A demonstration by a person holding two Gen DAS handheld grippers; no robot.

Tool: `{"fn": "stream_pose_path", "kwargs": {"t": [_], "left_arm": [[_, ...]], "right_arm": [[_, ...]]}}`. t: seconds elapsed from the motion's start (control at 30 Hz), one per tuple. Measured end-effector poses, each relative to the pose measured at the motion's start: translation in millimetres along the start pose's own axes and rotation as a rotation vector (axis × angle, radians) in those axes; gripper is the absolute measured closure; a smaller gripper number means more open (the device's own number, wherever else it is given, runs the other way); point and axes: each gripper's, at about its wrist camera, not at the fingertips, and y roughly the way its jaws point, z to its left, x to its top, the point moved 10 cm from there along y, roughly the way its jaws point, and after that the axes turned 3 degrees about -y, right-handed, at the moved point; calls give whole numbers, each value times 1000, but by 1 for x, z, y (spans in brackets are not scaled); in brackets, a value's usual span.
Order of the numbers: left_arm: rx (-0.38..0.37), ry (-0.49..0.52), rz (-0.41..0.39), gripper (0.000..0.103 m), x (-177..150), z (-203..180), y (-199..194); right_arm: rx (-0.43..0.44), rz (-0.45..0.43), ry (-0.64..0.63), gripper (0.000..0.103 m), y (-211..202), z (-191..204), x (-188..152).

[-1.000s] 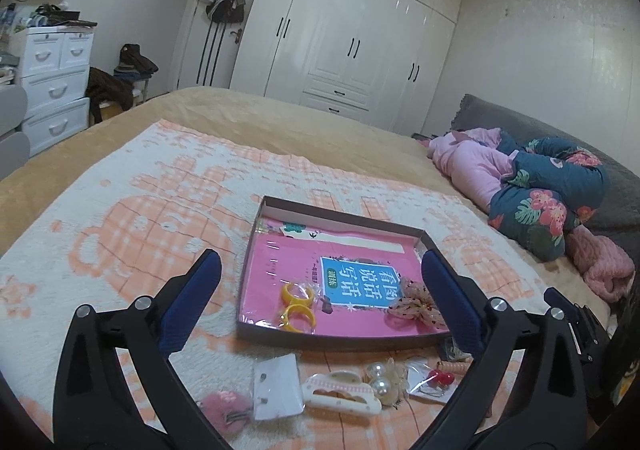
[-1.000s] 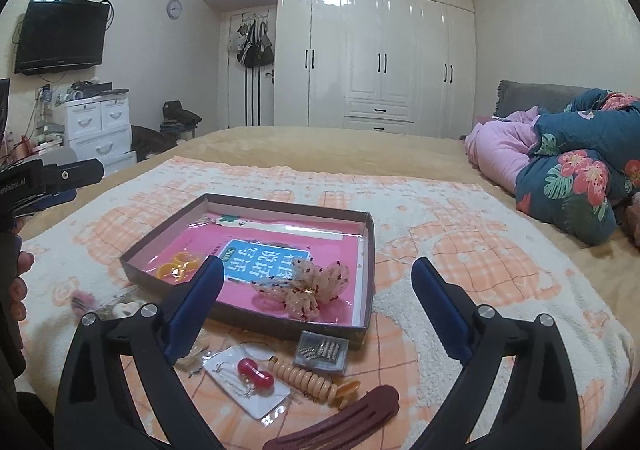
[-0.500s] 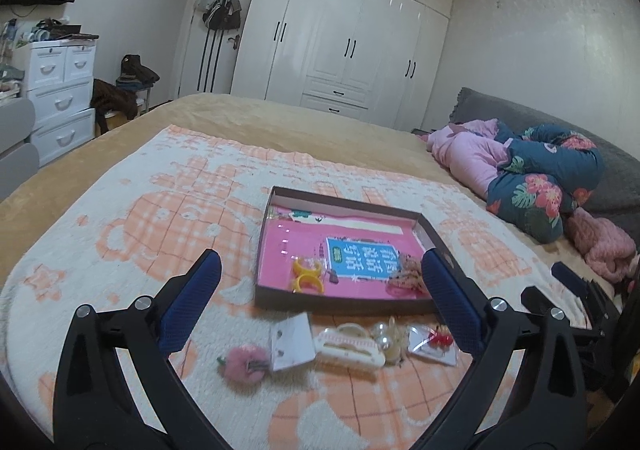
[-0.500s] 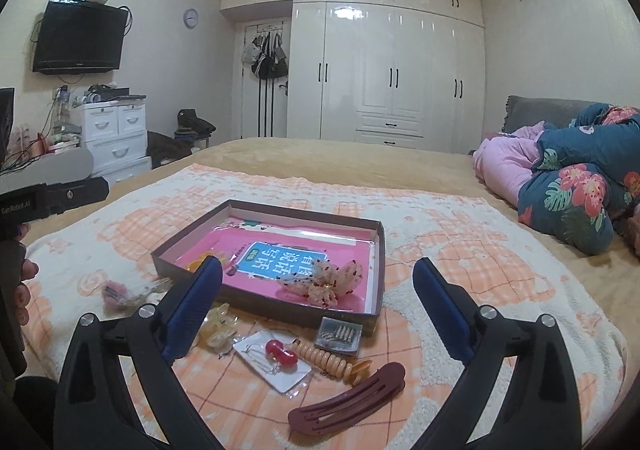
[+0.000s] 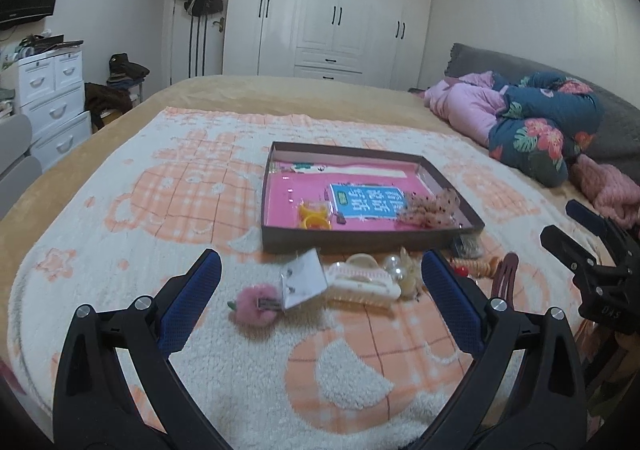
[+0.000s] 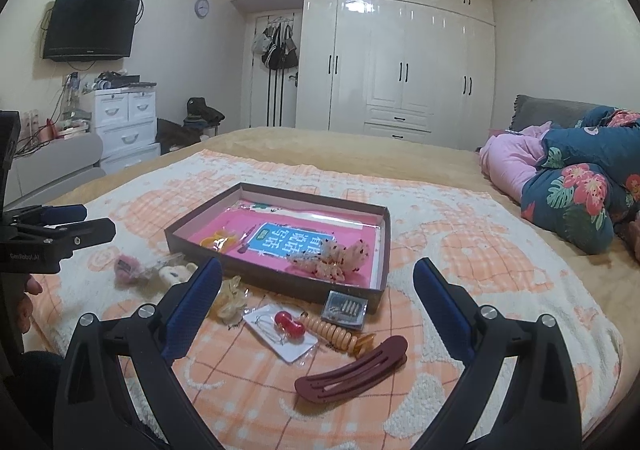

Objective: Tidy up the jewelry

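A shallow brown box [image 5: 360, 240] [image 6: 276, 282] with a pink lining lies on the blanket. Inside it are yellow rings [image 5: 316, 216] [image 6: 218, 240] and a speckled lace bow [image 5: 430, 210] [image 6: 336, 258]. In front of the box lie a pink pompom clip [image 5: 254, 306] [image 6: 127, 266], an earring card [image 5: 302, 280], a white claw clip [image 5: 362, 286], a pearl clip [image 5: 400, 268], a red bead card [image 6: 286, 328], a ridged orange clip [image 6: 338, 336] and a maroon barrette [image 6: 352, 372]. My left gripper [image 5: 320, 294] and right gripper [image 6: 316, 308] both stand open and hold nothing, short of the items.
The orange-and-white blanket [image 5: 160, 210] covers a tan bed. A bundle of pink and floral bedding [image 5: 532, 126] lies at the right. White wardrobes [image 6: 400, 62], a drawer unit [image 6: 124, 122] and a wall television [image 6: 90, 30] line the room. A hand [image 6: 24, 302] shows at the left edge.
Both grippers have drawn back from the box and items, which now look smaller and farther. Both stayed open. The objects on the blanket have not moved.
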Motion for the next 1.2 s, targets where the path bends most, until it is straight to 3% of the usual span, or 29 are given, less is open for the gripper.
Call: {"fn": "stream_pose_path", "kwargs": {"t": [0.4,0.53,1.1,1.2], "left_arm": [[-23,33,88,11,-29,-6,7],[11,29,130,12,-38,1,17],[47,87,264,70,-43,15,64],[51,106,266,75,-42,15,70]], "right_arm": [[50,57,-44,9,-3,18,-23],[65,85,-67,9,0,28,-32],[37,239,-218,9,55,51,-75],[23,244,-255,10,63,53,-79]]}}
